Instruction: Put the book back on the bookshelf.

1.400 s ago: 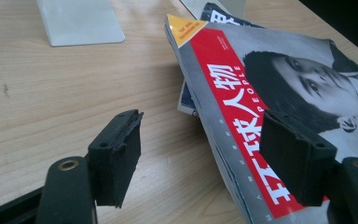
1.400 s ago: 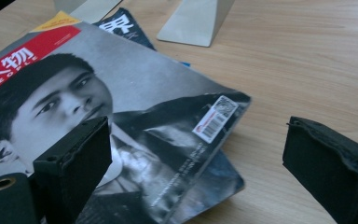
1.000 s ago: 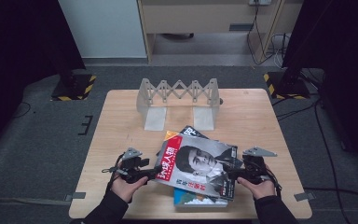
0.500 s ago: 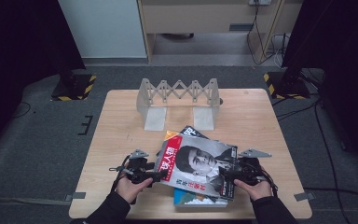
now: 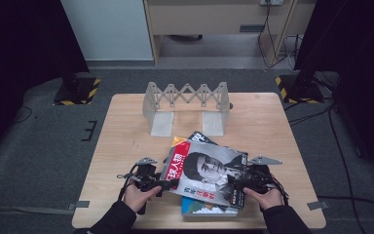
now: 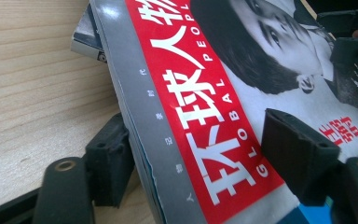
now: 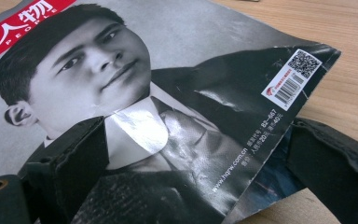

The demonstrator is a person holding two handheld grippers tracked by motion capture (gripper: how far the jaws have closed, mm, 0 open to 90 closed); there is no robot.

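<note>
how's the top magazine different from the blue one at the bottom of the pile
The top magazine has a grey cover with a red title band and a portrait; the blue magazine shows just a blue strip at the near edge. The top magazine sits askew between the left gripper and right gripper; the blue magazine lies flat on the table. Both belong to one pile.

The red-and-grey glossy paper magazine has a smooth coated cover that throws white glare across the portrait's collar, and its lower corner is creased and a little curled. Its spine edge looks like thin stacked paper, slightly frayed. The jaws of my left tool are matt black plastic with a fine grainy skin; those of my right tool look the same, rougher and scuffed at the edges. The pale wooden worktop is smooth, matt, with straight grain. Near its far edge the grey folding rack looks like dull plastic or metal.
</note>
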